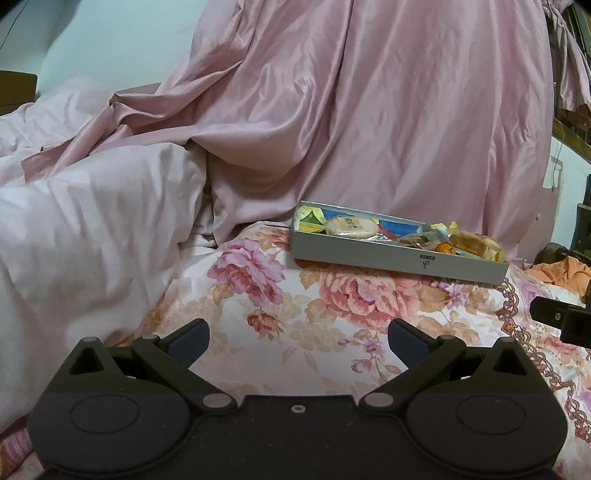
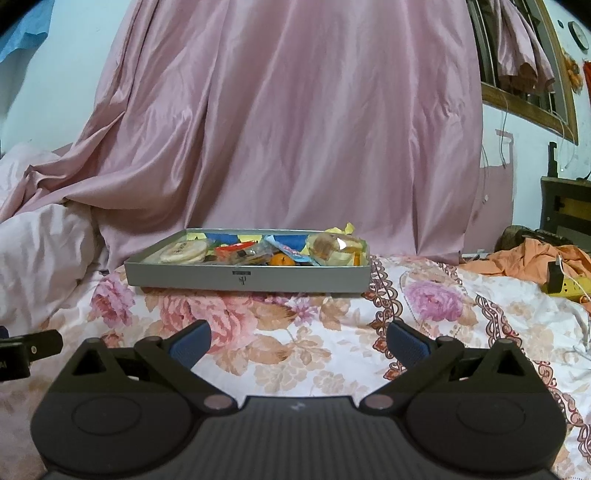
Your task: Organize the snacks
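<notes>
Floral bedspread (image 2: 295, 350) spread beneath both released tongs, pink curtain (image 2: 295, 110) hung beyond, grey tray (image 2: 247, 278) ahead, filled with wrapped snacks (image 2: 184, 253)

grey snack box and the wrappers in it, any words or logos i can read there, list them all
Shallow grey cardboard box, front wall: a small dark label with a thin logo mark under it, too small and blurred to read.
Round pale cracker in clear wrapper: a few dark printed characters, too blurred to read.
Round wall clock: numerals too small to read.
No other text can be read in either view.
</notes>
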`<state>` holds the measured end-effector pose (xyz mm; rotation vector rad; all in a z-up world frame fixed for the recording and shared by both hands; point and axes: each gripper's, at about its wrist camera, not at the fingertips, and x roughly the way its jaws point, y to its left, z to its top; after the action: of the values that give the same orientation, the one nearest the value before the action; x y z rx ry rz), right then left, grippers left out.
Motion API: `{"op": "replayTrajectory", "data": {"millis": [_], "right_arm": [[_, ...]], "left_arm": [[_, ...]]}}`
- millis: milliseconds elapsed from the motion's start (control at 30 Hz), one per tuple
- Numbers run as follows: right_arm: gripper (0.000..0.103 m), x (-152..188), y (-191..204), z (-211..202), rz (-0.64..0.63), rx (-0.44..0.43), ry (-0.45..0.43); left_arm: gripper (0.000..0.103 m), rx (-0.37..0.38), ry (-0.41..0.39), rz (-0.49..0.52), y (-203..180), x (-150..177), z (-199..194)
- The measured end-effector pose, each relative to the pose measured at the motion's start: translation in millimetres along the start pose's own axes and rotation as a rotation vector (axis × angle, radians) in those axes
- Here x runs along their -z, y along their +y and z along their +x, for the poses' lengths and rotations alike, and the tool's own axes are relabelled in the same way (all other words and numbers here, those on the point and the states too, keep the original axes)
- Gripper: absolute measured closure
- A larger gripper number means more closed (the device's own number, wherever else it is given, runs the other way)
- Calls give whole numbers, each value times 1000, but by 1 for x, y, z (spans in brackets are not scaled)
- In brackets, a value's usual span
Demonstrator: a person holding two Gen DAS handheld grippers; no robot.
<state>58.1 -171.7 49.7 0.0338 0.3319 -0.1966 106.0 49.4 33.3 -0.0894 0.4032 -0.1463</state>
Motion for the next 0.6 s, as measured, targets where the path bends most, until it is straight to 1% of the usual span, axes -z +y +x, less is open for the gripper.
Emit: {"op": "replayTrajectory", "data": {"millis": [600], "right_arm": [[0, 2, 1, 2, 5, -7, 19]], "left_arm": [[1, -2, 1, 1, -1, 0, 0]]}}
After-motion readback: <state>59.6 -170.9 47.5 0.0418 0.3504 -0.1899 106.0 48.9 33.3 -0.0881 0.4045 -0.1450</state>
